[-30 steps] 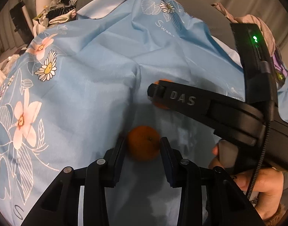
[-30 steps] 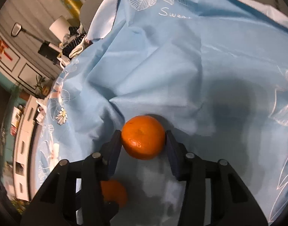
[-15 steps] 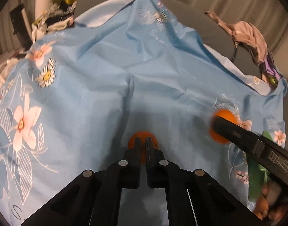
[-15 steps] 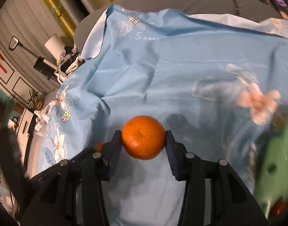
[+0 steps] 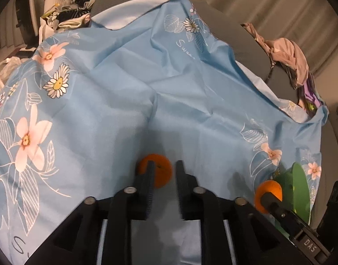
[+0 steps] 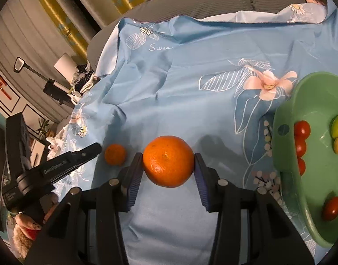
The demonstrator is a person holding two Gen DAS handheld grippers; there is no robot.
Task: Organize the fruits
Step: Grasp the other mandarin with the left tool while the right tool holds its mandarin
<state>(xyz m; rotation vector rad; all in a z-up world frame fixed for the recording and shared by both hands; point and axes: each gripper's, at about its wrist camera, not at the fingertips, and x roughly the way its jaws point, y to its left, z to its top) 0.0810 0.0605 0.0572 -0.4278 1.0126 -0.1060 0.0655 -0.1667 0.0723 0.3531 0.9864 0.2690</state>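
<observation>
**Carry one mandarin to the bowl, re-seat the fingers on the other**

The right gripper [image 6: 168, 172] has its fingers clamped on the large mandarin [image 6: 168, 160], one pad on each flank, and holds it clear of the blue floral cloth [image 6: 191, 88]. The green bowl [image 6: 286, 137] sits just to its right, already holding red tomatoes [image 6: 301, 130] and a few yellow-green fruits. The move, as I judge it, is a short sideways carry over the rim, then a low release onto bare bowl floor so the mandarin neither bruises the tomatoes nor rolls out.

The left gripper [image 5: 163, 176] is over the small mandarin [image 5: 162, 172], which lies on the cloth. Its fingers are opening, and the fruit shows behind and between the tips, partly hidden by the left finger; the pads do not appear to press on it. To grasp it well, I would widen until both pads clear the fruit's widest part, lower so they sit level with its middle, centre it, then close gently. The cloth is loose and creased, so pushing forward could nudge the fruit away.
</observation>
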